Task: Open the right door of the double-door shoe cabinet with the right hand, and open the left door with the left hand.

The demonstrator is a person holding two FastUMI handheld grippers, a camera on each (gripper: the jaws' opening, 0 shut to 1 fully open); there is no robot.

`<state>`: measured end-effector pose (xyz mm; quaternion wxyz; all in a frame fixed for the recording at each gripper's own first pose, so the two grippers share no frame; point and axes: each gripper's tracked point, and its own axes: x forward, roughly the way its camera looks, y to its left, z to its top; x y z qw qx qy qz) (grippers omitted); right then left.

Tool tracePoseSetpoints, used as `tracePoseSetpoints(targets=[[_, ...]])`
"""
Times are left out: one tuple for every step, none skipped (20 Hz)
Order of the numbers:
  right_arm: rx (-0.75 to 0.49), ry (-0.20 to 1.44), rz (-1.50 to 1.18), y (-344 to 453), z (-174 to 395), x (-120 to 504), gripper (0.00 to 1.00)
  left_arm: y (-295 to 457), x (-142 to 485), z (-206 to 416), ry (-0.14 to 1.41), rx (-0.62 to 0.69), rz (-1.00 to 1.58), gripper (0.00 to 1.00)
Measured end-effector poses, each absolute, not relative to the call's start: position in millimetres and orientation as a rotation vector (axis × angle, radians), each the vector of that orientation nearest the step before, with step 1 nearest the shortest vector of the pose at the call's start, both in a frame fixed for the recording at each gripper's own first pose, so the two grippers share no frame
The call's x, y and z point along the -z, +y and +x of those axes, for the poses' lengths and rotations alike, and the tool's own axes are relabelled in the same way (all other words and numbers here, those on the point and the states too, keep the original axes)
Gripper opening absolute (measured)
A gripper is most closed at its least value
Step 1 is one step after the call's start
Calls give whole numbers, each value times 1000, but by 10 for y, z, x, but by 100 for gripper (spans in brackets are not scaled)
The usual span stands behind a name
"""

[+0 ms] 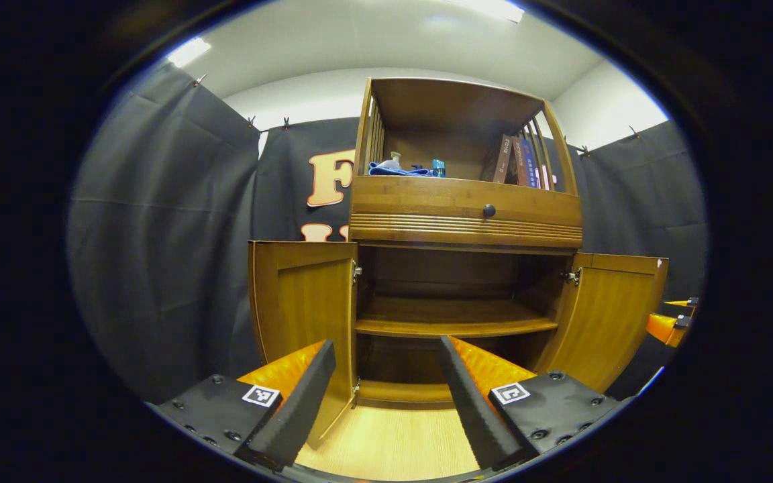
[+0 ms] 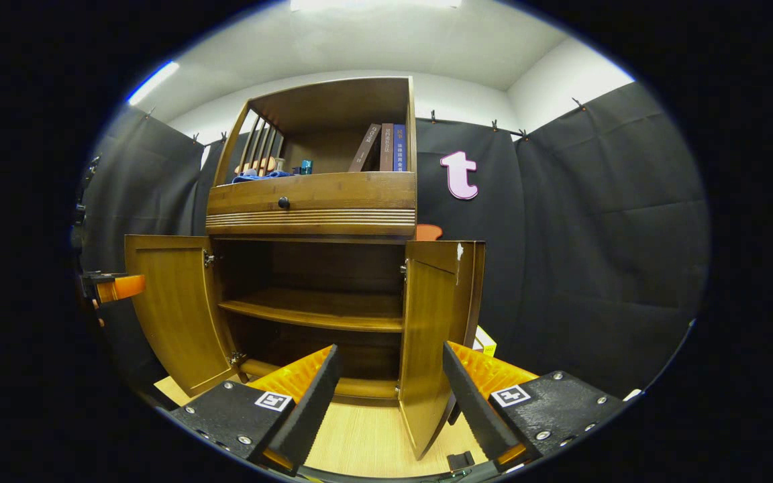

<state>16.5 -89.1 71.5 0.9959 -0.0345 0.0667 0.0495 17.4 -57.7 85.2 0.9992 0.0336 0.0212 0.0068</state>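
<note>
The wooden shoe cabinet (image 1: 467,221) has both lower doors swung open. In the left gripper view the left door (image 1: 302,302) stands just behind my left gripper's left finger, and the right door (image 1: 611,315) hangs open farther right. My left gripper (image 1: 386,343) is open, its fingers spread before the bare inner shelf (image 1: 453,325). In the right gripper view the right door (image 2: 433,335) stands edge-on between the spread fingers of my right gripper (image 2: 390,349), which is open and not pressing on it. The left door (image 2: 175,308) is open too.
A drawer with a dark knob (image 1: 489,210) sits above the doors. Books (image 1: 517,161) and a blue cloth (image 1: 400,172) lie in the top shelf. Light wood floor (image 1: 393,443) runs below. The other gripper (image 1: 672,325) shows beyond the right door, and the left one (image 2: 118,287) beside the left door.
</note>
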Motion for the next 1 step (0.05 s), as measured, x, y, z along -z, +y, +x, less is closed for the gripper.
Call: tracePoseSetpoints(targets=[[-106,133,-73,-901,200,-714,93,-570,-868,157,36,-27,73,98]])
